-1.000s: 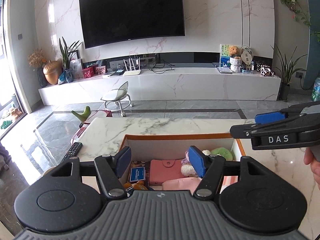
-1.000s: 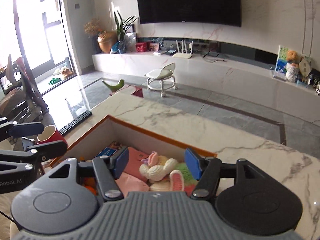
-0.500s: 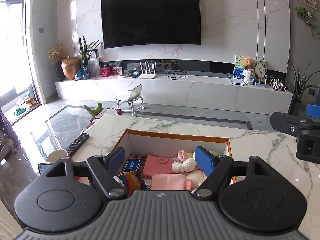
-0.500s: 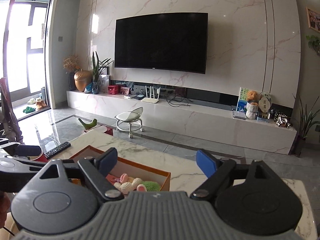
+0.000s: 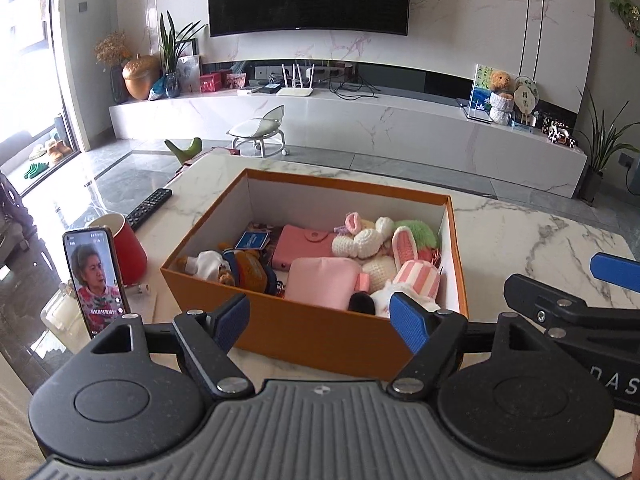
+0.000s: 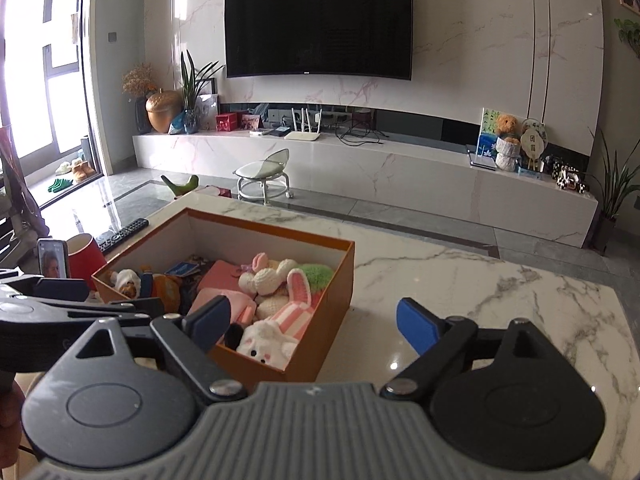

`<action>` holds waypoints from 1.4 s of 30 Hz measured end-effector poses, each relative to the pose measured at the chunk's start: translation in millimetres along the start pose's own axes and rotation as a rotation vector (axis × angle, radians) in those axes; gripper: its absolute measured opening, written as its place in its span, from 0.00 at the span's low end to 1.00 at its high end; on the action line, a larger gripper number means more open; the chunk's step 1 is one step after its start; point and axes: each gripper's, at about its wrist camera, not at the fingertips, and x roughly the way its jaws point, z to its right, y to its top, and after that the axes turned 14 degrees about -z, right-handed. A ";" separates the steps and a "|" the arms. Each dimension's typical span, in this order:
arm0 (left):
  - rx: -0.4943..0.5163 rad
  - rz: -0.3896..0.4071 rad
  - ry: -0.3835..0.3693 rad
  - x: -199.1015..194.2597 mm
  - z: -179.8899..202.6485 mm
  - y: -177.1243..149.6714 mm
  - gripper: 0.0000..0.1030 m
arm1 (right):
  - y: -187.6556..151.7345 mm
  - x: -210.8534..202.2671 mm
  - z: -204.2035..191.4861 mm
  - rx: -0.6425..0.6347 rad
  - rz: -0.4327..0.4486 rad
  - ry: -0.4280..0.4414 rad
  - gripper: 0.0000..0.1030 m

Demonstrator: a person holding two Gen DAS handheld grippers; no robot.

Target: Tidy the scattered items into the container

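- The orange box [image 5: 320, 332] sits on the marble table [image 5: 520, 232], already holding the soft toys: a crocheted bunny [image 5: 412, 272], a pink pouch [image 5: 320, 280], a pink wallet [image 5: 304, 242] and a small bear [image 5: 244, 268].
- The tidying looks close to finished; no stray toys show on the bare marble.
- The left gripper [image 5: 318, 320] hangs before the box's near wall, fingers spread and empty.
- The right gripper [image 6: 312, 320] is spread too, holding nothing, over the box's right corner.
- Left of the box stand a phone [image 5: 96, 276], a red cup [image 5: 124, 248] and a remote [image 5: 150, 208]; whether these belong in the box I can't tell.
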 end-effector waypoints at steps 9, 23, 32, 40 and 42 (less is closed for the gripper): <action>0.011 -0.022 0.020 4.7 2.0 -16.3 0.88 | -17.0 12.0 -6.1 0.009 -0.038 0.009 0.89; 0.122 -0.032 0.021 6.4 15.4 -5.5 0.88 | -16.8 7.7 1.6 0.034 -0.028 -0.004 0.89; 0.195 -0.074 -0.013 14.9 22.3 5.6 0.88 | -13.4 6.5 9.5 0.065 -0.036 -0.002 0.89; 0.198 -0.090 -0.008 17.5 20.5 10.4 0.88 | -13.6 9.8 9.4 0.074 -0.049 0.002 0.89; 0.196 -0.091 -0.005 17.2 19.3 10.3 0.88 | -13.6 10.4 9.3 0.076 -0.051 0.004 0.89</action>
